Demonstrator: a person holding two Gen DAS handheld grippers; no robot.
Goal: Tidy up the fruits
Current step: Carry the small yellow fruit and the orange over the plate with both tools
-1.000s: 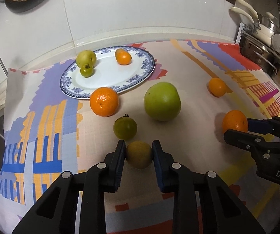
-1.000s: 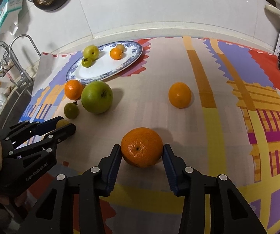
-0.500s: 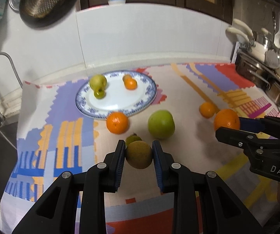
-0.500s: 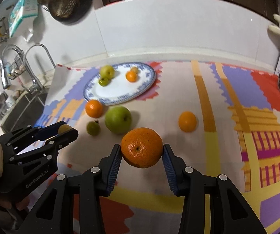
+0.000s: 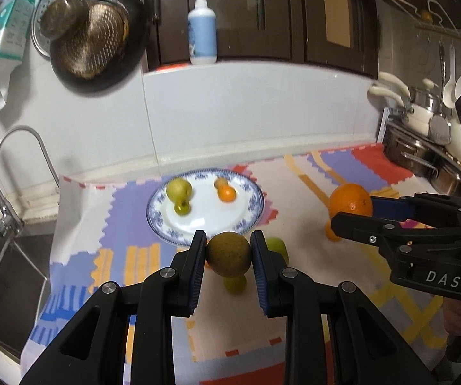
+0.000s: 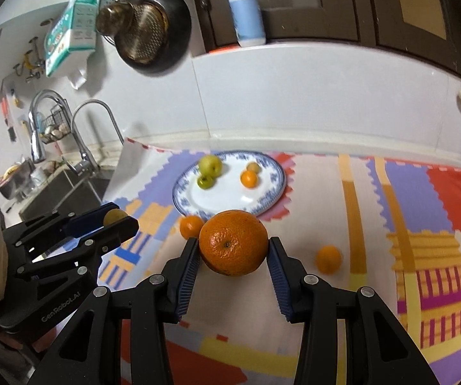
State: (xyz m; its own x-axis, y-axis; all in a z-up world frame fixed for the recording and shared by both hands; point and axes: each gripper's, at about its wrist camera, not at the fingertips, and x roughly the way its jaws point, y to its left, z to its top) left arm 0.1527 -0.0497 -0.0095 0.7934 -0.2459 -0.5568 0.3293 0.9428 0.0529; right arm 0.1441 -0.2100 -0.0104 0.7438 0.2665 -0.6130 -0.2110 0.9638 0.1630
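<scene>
My left gripper [image 5: 229, 256] is shut on a small yellow-brown fruit [image 5: 229, 253], held in the air above the mat. My right gripper [image 6: 233, 250] is shut on a large orange [image 6: 233, 242], also lifted; that orange [image 5: 350, 199] shows at the right of the left wrist view. Further back lies the blue-patterned plate [image 5: 246, 216], holding a yellow-green apple [image 5: 178, 189], a small green fruit [image 5: 182, 208] and a small orange [image 5: 226, 193]. Loose on the mat are a big green apple [image 5: 277, 246], a small green fruit [image 5: 235, 283] and two small oranges [image 6: 191, 226] [image 6: 327, 258].
A colourful mat [image 6: 375, 211] covers the counter. A sink with taps [image 6: 82, 134] lies to the left, pots [image 5: 420, 157] stand at the right. A strainer and pan [image 5: 92, 38] hang on the white wall, with a soap bottle [image 5: 202, 29] on the ledge above.
Both grippers have risen off the mat, each carrying its fruit, and have tilted up. The plate and loose fruits now look smaller and lower, and the wall and cupboards have come into view.
</scene>
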